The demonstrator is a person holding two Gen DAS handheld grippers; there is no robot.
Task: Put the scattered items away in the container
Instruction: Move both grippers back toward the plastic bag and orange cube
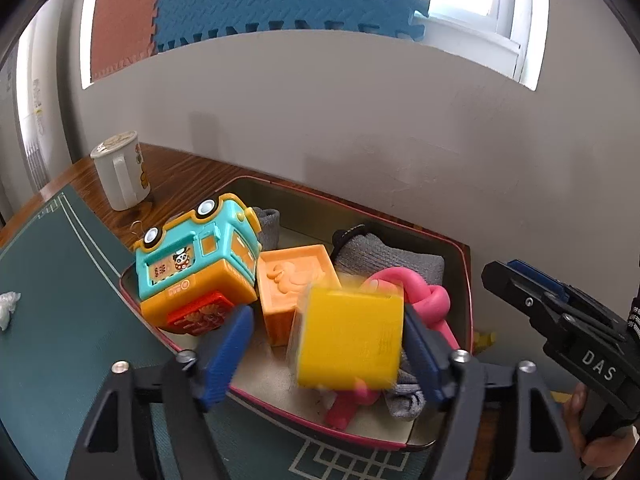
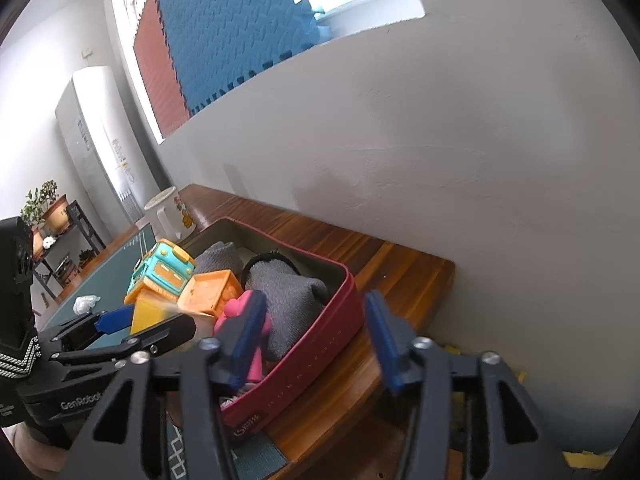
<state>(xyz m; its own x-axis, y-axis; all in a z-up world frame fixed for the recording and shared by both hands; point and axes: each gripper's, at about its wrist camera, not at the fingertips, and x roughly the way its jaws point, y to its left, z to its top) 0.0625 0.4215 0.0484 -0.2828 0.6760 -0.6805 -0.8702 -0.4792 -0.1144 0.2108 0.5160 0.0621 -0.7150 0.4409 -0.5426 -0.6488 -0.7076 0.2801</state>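
Observation:
A red-rimmed tin (image 1: pixel 460 248) stands against the wall, holding a teal and orange toy bus (image 1: pixel 196 252), an orange duck block (image 1: pixel 292 276), grey socks (image 1: pixel 384 256) and a pink knotted toy (image 1: pixel 420 296). My left gripper (image 1: pixel 324 356) is open above the tin. A blurred yellow block (image 1: pixel 348 336) is between its blue pads, touching the right one (image 1: pixel 424 352) and apart from the left one. My right gripper (image 2: pixel 312 344) is open and empty, straddling the tin's red end wall (image 2: pixel 320 344). The yellow block (image 2: pixel 148 314) also shows in the right wrist view.
A white mug (image 1: pixel 120 172) stands on the wooden table (image 1: pixel 180 176) left of the tin. A green mat (image 1: pixel 52 300) covers the table's near side, with a crumpled white scrap (image 1: pixel 8 308) on it. The grey wall (image 1: pixel 360 120) is close behind the tin.

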